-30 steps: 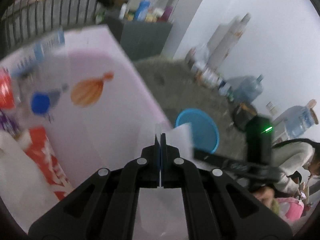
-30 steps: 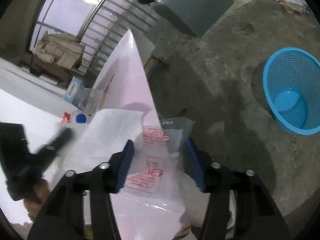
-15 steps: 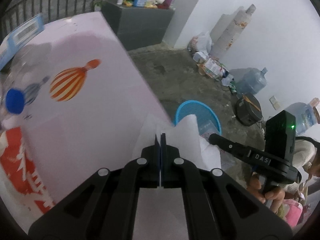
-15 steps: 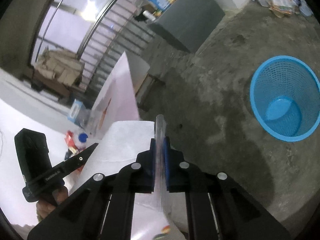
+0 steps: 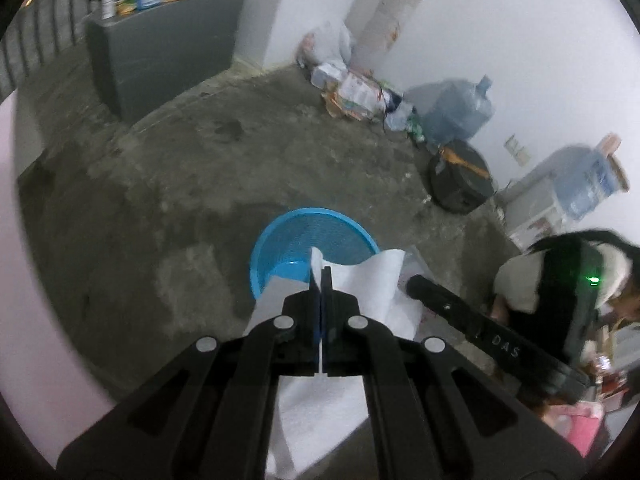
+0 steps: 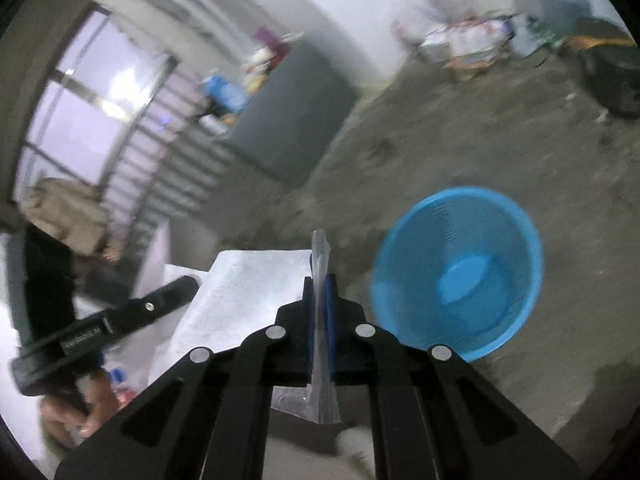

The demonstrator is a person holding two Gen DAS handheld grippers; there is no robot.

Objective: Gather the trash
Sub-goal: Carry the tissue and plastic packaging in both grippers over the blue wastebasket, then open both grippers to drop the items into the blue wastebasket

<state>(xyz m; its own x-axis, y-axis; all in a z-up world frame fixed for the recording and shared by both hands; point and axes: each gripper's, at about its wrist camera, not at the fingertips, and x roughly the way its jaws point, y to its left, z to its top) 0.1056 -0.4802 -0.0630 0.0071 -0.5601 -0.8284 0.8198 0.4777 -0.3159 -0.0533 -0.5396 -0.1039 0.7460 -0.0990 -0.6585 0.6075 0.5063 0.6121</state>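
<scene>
My left gripper (image 5: pixel 320 276) is shut on a white foam sheet (image 5: pixel 372 284) and holds it in the air just above the near rim of a blue mesh basket (image 5: pixel 280 240) on the floor. My right gripper (image 6: pixel 319 280) is shut on a clear plastic bag (image 6: pixel 320 252), to the left of the same basket (image 6: pixel 460 272). The foam sheet (image 6: pixel 244 292) hangs to the left of the right gripper. Each gripper body shows in the other's view, the right one (image 5: pixel 480 340) and the left one (image 6: pixel 104 328). The basket looks empty.
The floor (image 5: pixel 180 184) is bare concrete. A grey cabinet (image 5: pixel 160 52) with bottles on top stands at the back. Loose litter (image 5: pixel 352 92), water jugs (image 5: pixel 460 112) and a black round case (image 5: pixel 460 180) line the white wall. The pink table edge (image 5: pixel 24 280) is at left.
Both grippers swung away from the pink table toward the blue basket, carrying the foam sheet and the bag. The right gripper closed on the clear bag a second ago.
</scene>
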